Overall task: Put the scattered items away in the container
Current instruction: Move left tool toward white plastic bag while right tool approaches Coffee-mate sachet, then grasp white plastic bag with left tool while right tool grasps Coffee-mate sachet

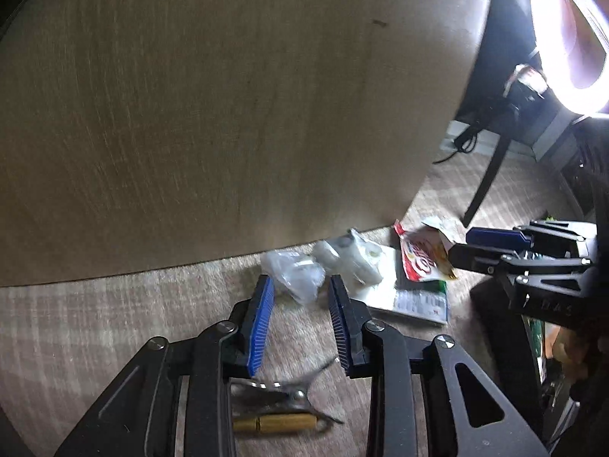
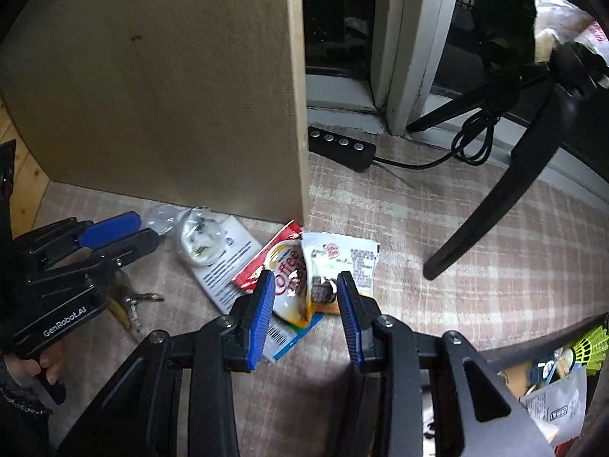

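Scattered items lie on the pale checked carpet (image 2: 437, 236) at the foot of a tall wooden panel (image 1: 228, 114): a crumpled clear plastic wrapper (image 1: 295, 272), a white bundle in plastic (image 1: 352, 257), a flat white printed packet (image 1: 411, 299) under them, a red and white Coffee Mate sachet (image 2: 283, 266) and a white snack wrapper (image 2: 342, 257) leaning against it. My left gripper (image 1: 300, 320) points down at the floor with its blue pads (image 1: 260, 323) spread apart and nothing between them; the clear wrapper sits just past its fingertips, not touched. Below it, between the arms of that gripper, lies a metal folding tool with a yellow wooden handle (image 1: 278, 421), blurred. My right gripper (image 2: 306, 316) hangs over the sachet and the snack wrapper, its jaws standing apart on either side of them; I cannot tell whether the pads touch the packets, but they do not press on them. From the right wrist view I see my left gripper off to the left, near the white bundle, with my hand (image 2: 45, 365) around its handle. The container (image 2: 552, 377) shows only at the lower right edge of that view, already holding packets and a yellow-green shuttlecock (image 2: 592, 346). A black power strip (image 2: 342, 144) lies on the carpet by the window frame, well apart from the items.
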`<state>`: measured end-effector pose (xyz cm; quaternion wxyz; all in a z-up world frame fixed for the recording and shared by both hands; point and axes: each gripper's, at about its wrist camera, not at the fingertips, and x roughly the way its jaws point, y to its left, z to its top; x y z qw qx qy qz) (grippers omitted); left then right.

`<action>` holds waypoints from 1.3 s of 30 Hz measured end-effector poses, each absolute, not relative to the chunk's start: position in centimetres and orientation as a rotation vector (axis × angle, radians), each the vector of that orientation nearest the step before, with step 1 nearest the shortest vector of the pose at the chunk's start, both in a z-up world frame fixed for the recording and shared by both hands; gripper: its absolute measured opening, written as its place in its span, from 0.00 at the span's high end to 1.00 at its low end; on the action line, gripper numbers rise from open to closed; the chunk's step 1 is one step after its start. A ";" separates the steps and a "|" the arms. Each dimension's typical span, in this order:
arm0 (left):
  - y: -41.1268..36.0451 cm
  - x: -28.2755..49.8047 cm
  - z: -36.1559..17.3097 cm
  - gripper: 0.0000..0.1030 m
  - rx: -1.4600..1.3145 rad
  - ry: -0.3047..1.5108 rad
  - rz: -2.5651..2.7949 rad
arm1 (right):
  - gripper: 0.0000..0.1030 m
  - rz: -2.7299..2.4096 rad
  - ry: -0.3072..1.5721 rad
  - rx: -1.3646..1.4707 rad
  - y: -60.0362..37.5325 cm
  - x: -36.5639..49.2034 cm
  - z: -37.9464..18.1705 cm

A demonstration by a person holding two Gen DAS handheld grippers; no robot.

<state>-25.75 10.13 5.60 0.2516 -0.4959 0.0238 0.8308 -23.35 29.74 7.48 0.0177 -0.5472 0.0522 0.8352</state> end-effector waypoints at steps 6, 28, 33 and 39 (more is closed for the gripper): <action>11.4 -26.1 3.9 0.71 -1.385 0.105 2.223 | 0.68 2.558 0.187 -1.723 30.3 -24.1 6.4; 8.7 -20.2 8.8 1.00 -1.293 0.018 2.253 | 0.95 2.700 0.626 -1.510 34.6 -17.7 12.8; 9.2 -18.8 12.4 1.00 -1.224 0.010 2.235 | 0.95 2.776 0.695 -1.390 35.5 -14.3 16.7; 13.8 -15.1 16.8 1.00 -1.100 0.049 2.138 | 0.95 2.794 0.654 -1.202 40.1 -7.5 21.7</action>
